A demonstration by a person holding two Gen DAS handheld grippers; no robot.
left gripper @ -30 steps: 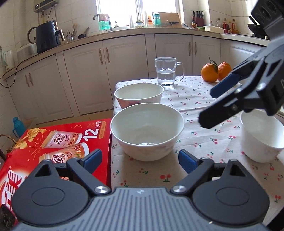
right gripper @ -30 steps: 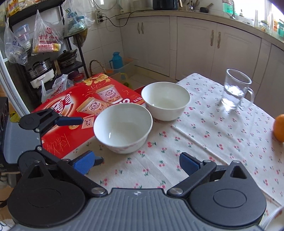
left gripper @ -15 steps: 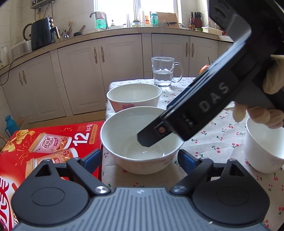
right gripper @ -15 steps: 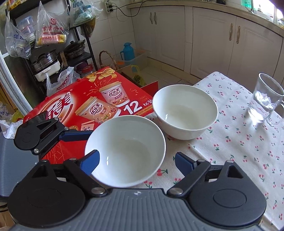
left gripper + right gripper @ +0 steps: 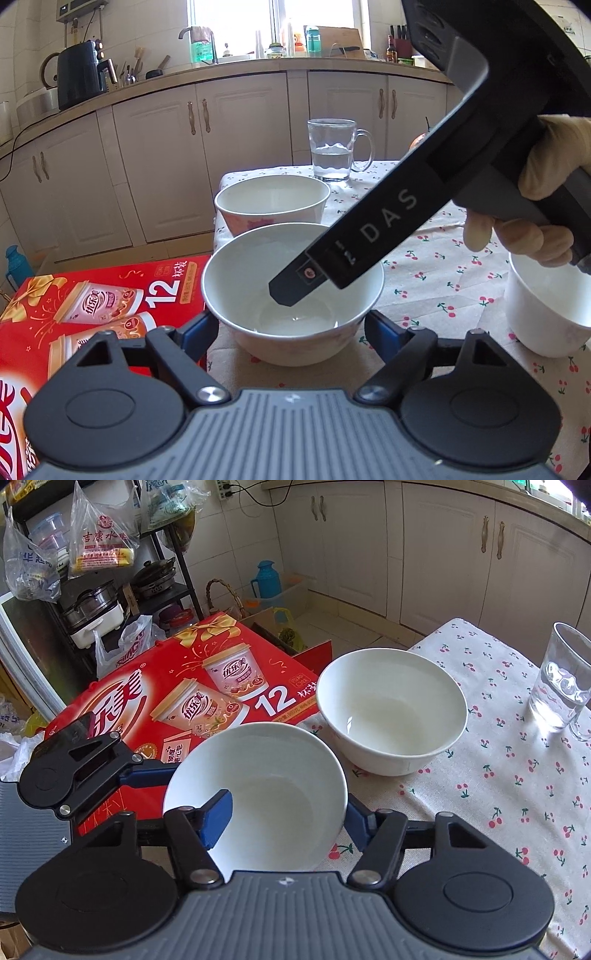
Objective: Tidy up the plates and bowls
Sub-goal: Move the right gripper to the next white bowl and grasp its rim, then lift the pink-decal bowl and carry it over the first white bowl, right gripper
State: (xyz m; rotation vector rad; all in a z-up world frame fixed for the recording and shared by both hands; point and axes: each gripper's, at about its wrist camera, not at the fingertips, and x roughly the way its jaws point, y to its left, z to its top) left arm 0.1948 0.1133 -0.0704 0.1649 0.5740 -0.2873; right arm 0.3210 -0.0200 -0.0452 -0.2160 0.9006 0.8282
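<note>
A white bowl [image 5: 291, 295] sits at the table's left edge, also in the right wrist view [image 5: 258, 797]. My right gripper [image 5: 291, 823] straddles its near rim, one blue pad [image 5: 216, 821] inside the bowl and the other outside, jaws apart. My left gripper [image 5: 291, 332] is open with its pads on either side of the same bowl's base. A second white bowl [image 5: 271, 203] stands just behind it, also in the right wrist view [image 5: 391, 709]. A third white bowl [image 5: 546, 306] stands at the right.
A glass mug of water [image 5: 334, 149] stands at the table's far side. A red carton [image 5: 177, 701] lies against the table's left edge, below the cherry-print cloth [image 5: 509, 775]. An orange [image 5: 417, 142] peeks out behind the right gripper's body.
Both grippers have moved in on the near bowl. The right gripper has dropped so one finger is inside the bowl and its jaws have narrowed. The left gripper's pads now flank the bowl.
</note>
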